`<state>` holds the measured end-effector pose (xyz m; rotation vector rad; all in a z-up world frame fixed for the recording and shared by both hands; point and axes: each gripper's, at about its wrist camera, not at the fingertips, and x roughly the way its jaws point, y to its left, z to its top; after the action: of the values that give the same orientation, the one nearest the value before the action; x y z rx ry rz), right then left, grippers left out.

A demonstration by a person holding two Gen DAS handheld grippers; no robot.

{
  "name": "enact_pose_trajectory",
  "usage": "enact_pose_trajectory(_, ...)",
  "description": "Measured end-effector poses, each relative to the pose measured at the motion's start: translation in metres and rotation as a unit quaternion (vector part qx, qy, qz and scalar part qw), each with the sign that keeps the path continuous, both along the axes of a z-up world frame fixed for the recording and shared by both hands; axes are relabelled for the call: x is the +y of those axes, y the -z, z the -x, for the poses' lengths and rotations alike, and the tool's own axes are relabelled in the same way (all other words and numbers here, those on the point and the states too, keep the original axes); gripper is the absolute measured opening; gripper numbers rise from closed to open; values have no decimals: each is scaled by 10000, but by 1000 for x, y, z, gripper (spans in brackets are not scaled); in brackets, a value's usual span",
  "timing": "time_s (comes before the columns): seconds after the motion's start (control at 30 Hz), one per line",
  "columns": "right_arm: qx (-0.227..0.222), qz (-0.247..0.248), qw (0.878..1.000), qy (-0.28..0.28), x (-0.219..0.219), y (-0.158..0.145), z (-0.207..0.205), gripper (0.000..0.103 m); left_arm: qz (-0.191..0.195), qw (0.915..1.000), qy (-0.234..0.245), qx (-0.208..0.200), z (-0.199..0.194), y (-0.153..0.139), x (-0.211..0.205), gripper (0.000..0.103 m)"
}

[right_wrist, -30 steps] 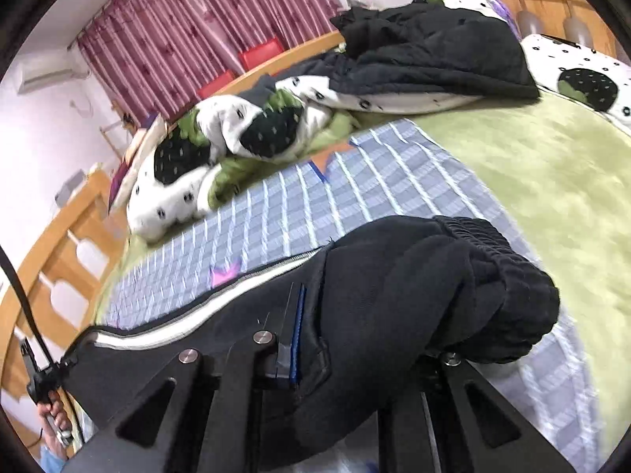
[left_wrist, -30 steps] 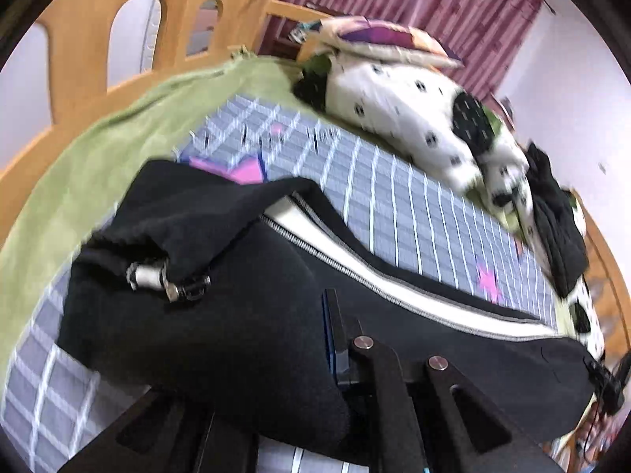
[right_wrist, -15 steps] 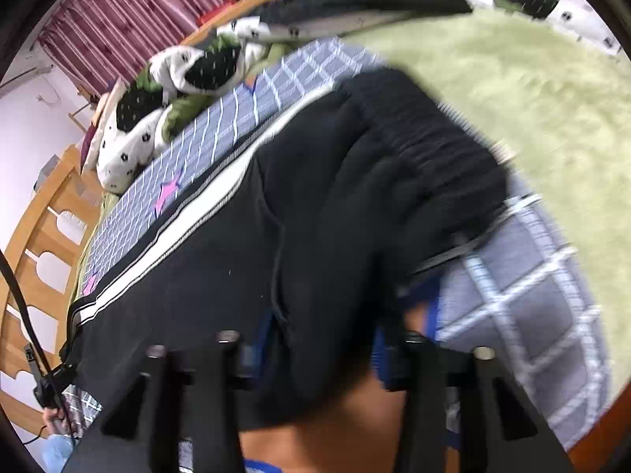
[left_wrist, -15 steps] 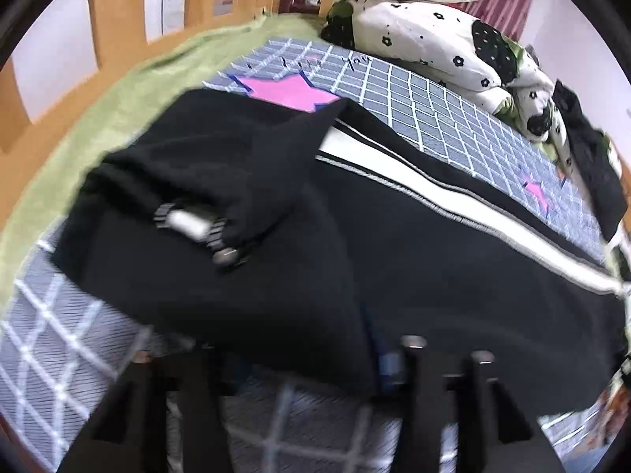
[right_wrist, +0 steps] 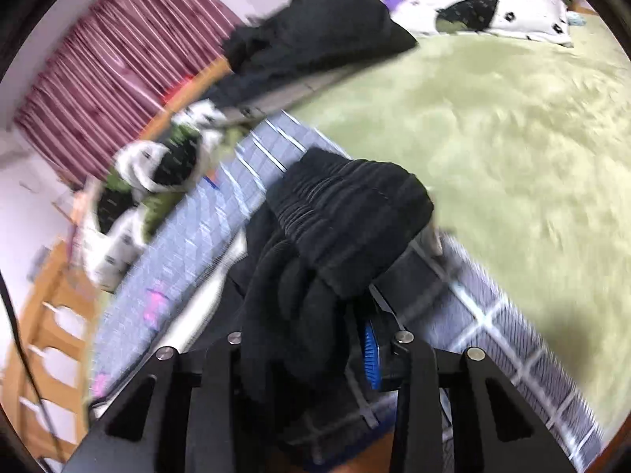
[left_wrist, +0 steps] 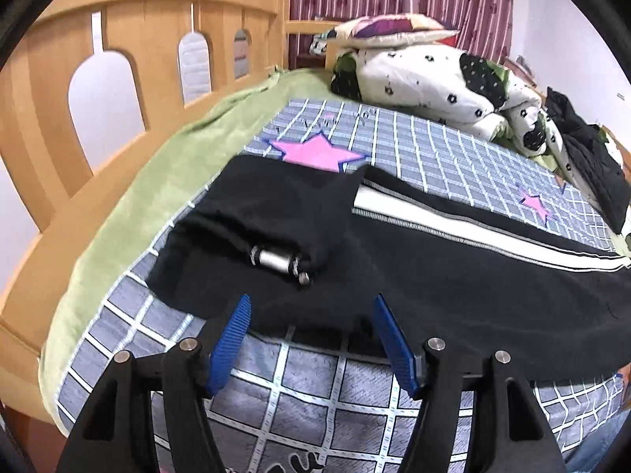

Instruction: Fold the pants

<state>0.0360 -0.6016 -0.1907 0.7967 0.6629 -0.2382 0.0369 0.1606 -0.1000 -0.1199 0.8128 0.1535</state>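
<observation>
Black pants point(left_wrist: 434, 276) with a white side stripe lie lengthwise across the checked sheet point(left_wrist: 434, 146). A metal cord toggle point(left_wrist: 276, 262) pokes out of the folded end. My left gripper point(left_wrist: 311, 303) sits at the pants' near edge. Its jaws are opening and the blue pads point(left_wrist: 232, 335) stand apart from the cloth. In the right wrist view the ribbed waistband point(right_wrist: 347, 213) is bunched up. My right gripper point(right_wrist: 303, 335) is closing on it, and black cloth fills the gap between the fingers.
A wooden bed rail point(left_wrist: 118, 79) runs along the left. A green blanket point(left_wrist: 157, 181) borders the sheet and spreads wide in the right wrist view point(right_wrist: 493, 126). A spotted duvet point(left_wrist: 434, 75) and dark clothes point(left_wrist: 591, 165) are piled at the far side.
The left gripper let go of the pants and drew back to their near edge. The right gripper opened, dropped lower and rolled, and now closes on the bunched waistband.
</observation>
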Motion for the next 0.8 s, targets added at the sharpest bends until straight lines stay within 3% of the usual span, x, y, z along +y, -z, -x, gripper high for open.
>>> enact_pose_trajectory(0.07,29,116,9999,-82,0,-5,-6,37,40,10000,11,-3,-6,1,5,63)
enact_pose_trajectory(0.2,1164,770,9891,-470,16,18,-16,50,-51,9999,-8,97,-29,10,8,63)
enact_pose_trajectory(0.3,1196,641,9893,-535,13,26,23,52,-133,9997,-25,190,-52,20,9,63)
enact_pose_trajectory(0.33,1196,659,9892,-525,15,24,32,53,-148,9993,-21,347,-61,26,8,57)
enact_pose_trajectory(0.37,1211,722,9888,-497,17,19,41,55,-145,9989,34,449,-71,32,9,21)
enact_pose_trajectory(0.4,1203,776,9886,-469,19,14,49,56,-222,9982,199,516,-83,36,11,11)
enact_pose_trajectory(0.43,1200,808,9885,-452,21,10,55,56,-346,9980,193,493,-88,34,12,12)
enact_pose_trajectory(0.47,1247,835,9878,-415,22,5,61,56,-511,9985,-73,191,-97,25,23,11)
enact_pose_trajectory(0.63,1381,1026,9849,-178,33,-9,80,56,64,9987,-480,-154,-150,-1,72,11)
enact_pose_trajectory(0.73,1398,1081,9842,-82,43,-11,86,56,-19,9991,-399,118,-181,1,81,15)
enact_pose_trajectory(0.8,1447,1044,9839,-98,48,-9,81,56,256,9978,-345,502,-202,9,93,15)
